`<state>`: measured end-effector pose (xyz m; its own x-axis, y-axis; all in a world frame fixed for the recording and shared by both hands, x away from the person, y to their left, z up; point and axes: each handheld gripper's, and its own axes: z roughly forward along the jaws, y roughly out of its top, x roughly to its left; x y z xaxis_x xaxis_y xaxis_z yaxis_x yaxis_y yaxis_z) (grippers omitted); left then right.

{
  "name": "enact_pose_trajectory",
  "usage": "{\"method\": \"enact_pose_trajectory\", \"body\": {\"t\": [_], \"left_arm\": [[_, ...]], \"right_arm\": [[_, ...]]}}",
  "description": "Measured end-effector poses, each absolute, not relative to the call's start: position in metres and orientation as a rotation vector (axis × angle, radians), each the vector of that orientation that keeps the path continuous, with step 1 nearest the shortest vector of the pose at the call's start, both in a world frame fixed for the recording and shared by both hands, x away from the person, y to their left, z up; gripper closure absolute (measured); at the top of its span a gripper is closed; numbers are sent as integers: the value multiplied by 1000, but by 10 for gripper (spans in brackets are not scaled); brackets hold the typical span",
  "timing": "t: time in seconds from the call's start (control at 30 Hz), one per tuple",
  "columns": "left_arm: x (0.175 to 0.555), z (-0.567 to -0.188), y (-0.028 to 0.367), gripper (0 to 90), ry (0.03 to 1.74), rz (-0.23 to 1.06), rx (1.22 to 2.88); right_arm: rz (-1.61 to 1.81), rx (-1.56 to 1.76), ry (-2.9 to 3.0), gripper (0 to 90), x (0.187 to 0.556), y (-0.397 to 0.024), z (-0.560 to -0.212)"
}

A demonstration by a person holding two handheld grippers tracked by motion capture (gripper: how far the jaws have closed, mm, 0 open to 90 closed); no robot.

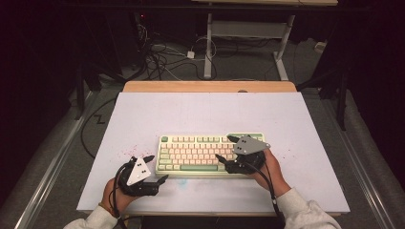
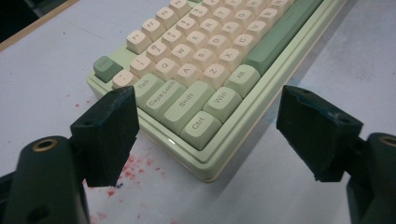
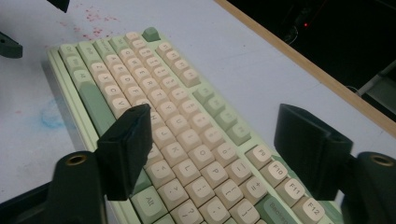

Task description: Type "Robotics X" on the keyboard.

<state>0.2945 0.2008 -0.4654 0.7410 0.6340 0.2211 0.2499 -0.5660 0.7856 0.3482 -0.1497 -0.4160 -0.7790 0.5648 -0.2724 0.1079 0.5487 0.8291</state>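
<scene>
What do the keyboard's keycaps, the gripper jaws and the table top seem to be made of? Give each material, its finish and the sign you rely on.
Keycaps: likely moulded plastic, matte cream and green, with printed legends and soft rounded edges.
Left gripper jaws: black, dull and slightly rough, probably plastic or hard rubber; the look leaves it open.
Table top: a pale, smooth matte sheet with red speckles, over a wooden-looking edge.

The keyboard point(image 1: 210, 153) has cream and green keys (pale green case) on a white table point(image 1: 205, 109).
</scene>
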Motion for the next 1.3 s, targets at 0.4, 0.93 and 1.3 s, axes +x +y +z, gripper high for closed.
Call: {"method": "enact_pose_trajectory", "body": {"t": [0.4, 0.93, 1.3], "left_arm": [[294, -463, 200, 220, 684, 641, 2166], [300, -451, 195, 434, 710, 589, 2153], [322, -437, 168, 834, 666, 523, 2252]], "right_arm": [[1189, 535, 2197, 206, 332, -173, -416], [1187, 576, 2134, 201, 305, -207, -423], [1180, 610, 2139, 201, 289, -223, -435]]}}
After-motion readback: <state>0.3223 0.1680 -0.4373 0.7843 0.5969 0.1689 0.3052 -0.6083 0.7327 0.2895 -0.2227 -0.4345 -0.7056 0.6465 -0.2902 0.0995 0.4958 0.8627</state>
